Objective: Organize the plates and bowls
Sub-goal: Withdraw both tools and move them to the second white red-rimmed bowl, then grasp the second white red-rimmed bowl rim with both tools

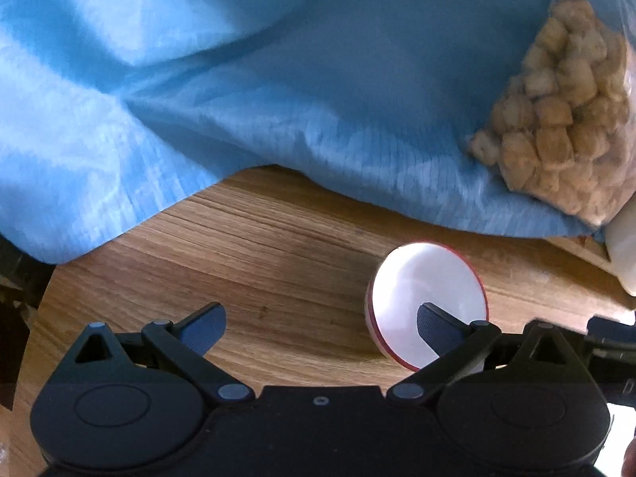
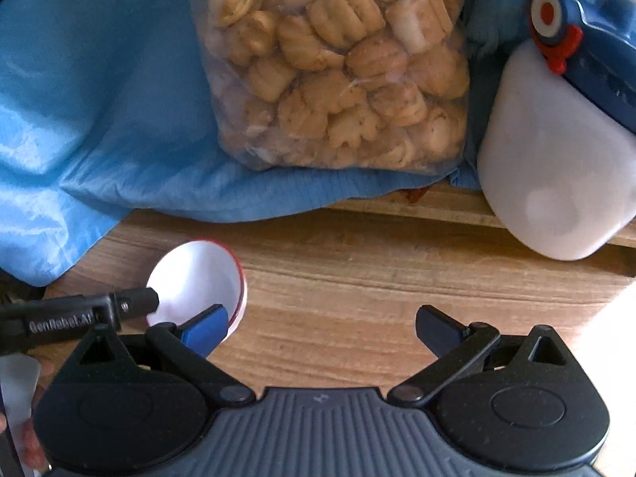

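A small white bowl with a red rim (image 1: pixel 421 290) stands on the wooden table (image 1: pixel 258 238), low and right in the left wrist view. My left gripper (image 1: pixel 320 328) is open; its right fingertip (image 1: pixel 435 332) overlaps the bowl's inside, while the left one hangs over bare wood. The right wrist view shows the same bowl (image 2: pixel 198 278) at lower left, with a black finger of the left gripper (image 2: pixel 135 305) reaching over its left rim. My right gripper (image 2: pixel 322 328) is open over the wood with nothing between its fingers. Its left fingertip (image 2: pixel 208 328) is in front of the bowl's near edge.
A crumpled blue cloth (image 1: pixel 238 99) covers the far side of the table. On it lies a clear bag of biscuits (image 2: pixel 338 79). At the right stand a white plastic container (image 2: pixel 556 159) and a blue bottle with a red and white cap (image 2: pixel 596 51).
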